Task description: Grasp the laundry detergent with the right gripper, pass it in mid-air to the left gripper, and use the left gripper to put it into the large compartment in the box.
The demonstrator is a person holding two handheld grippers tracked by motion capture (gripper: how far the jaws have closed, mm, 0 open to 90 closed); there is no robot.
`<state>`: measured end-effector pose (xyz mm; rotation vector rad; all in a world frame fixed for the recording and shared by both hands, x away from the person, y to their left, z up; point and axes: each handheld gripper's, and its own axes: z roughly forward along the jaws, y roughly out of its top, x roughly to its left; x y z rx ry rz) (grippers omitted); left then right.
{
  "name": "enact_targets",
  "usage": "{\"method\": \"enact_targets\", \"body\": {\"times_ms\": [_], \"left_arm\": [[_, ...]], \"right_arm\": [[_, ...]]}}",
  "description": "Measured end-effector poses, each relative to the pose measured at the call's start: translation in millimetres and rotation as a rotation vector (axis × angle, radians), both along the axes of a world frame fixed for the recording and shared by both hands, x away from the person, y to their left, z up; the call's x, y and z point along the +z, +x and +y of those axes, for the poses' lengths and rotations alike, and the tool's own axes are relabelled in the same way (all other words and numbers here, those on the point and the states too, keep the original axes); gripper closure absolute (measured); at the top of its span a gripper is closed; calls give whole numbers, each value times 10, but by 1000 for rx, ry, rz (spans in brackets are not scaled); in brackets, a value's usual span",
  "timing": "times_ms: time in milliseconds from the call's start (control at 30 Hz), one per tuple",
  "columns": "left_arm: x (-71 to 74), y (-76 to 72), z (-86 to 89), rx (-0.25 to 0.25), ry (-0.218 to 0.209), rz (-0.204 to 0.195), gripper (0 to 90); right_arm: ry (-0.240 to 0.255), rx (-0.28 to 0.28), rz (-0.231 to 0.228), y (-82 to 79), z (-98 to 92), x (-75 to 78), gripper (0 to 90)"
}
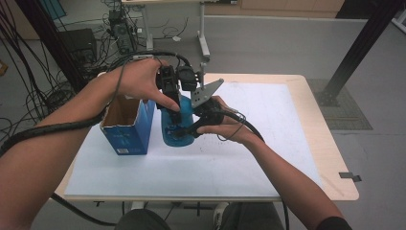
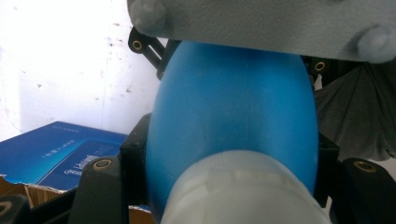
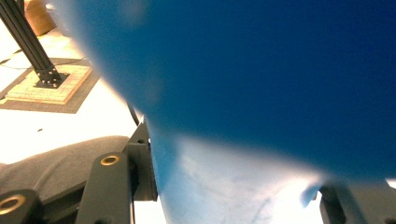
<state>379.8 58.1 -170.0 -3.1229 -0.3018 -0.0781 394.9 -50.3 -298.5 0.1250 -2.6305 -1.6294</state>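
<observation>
A blue bottle (image 1: 178,130) stands on the white table sheet, held by both grippers. My left gripper (image 1: 170,98) comes down from above and is shut on the bottle's upper part. In the left gripper view the blue bottle (image 2: 233,107) and its pale cap (image 2: 243,191) sit between the black jaws of the left gripper (image 2: 229,161). My right gripper (image 1: 192,125) reaches in from the right and is shut on the bottle's body. Seen from the right gripper (image 3: 233,186), the bottle (image 3: 261,70) is a close blue blur between the jaws.
An open blue cardboard box (image 1: 127,127) stands just left of the bottle, top flaps up; the box (image 2: 56,154) also appears beside the left jaw. The white sheet (image 1: 268,124) stretches to the right. A black frame post (image 1: 356,48) rises beyond the table's far right corner.
</observation>
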Motion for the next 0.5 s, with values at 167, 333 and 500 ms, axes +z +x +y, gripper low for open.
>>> {"method": "enact_targets", "body": {"times_ms": [167, 333, 500], "left_arm": [[1, 4, 2, 1, 1, 3, 376], [1, 4, 0, 3, 1, 2, 377], [4, 3, 5, 3, -3, -1, 376]], "right_arm": [[0, -1, 1, 1, 0, 0, 419], [1, -1, 1, 4, 1, -2, 419], [2, -2, 0, 7, -3, -1, 418]]}}
